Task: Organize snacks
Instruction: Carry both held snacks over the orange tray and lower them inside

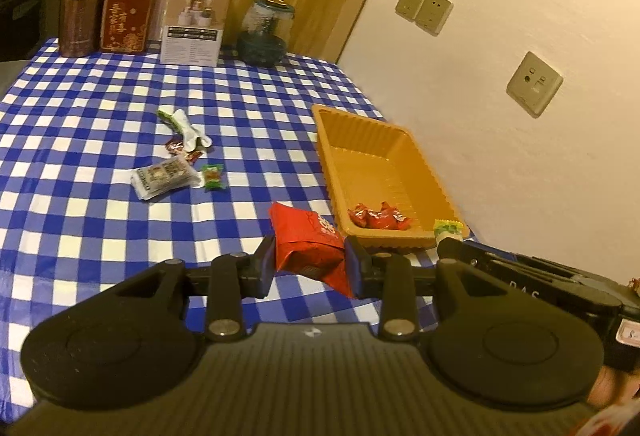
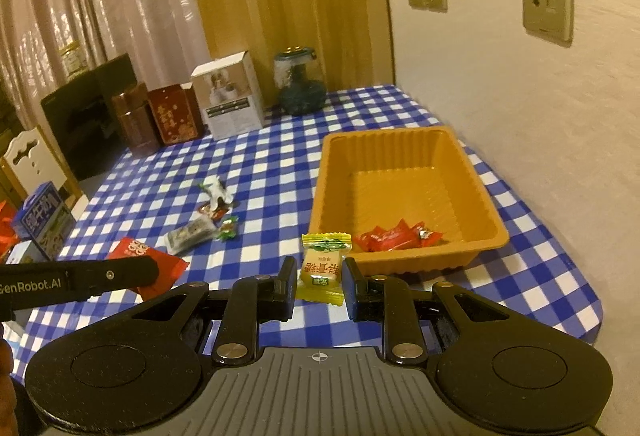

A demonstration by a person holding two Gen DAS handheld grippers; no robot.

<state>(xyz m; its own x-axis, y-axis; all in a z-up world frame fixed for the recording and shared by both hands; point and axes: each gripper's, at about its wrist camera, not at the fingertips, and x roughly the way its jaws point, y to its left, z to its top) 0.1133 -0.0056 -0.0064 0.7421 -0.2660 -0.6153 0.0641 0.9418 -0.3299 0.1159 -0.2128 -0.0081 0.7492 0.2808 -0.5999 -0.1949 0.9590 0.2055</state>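
My left gripper (image 1: 310, 260) is shut on a red snack packet (image 1: 308, 240), held above the blue checked tablecloth just left of the orange tray (image 1: 384, 140). In the right wrist view that packet (image 2: 140, 256) shows behind the left gripper's arm. My right gripper (image 2: 320, 272) is shut on a yellow wrapped candy (image 2: 323, 262), close to the near rim of the orange tray (image 2: 332, 172). Red wrapped candies (image 2: 396, 236) lie in the tray's near corner. Several loose snacks (image 1: 176, 164) remain on the cloth to the left.
At the table's back edge stand a brown tin (image 1: 80, 12), a red box (image 1: 126, 18), a white box (image 1: 196, 22) and a glass jar (image 1: 264, 32). A wall with sockets (image 1: 534, 82) runs along the right. Boxes (image 2: 40, 220) sit off the left edge.
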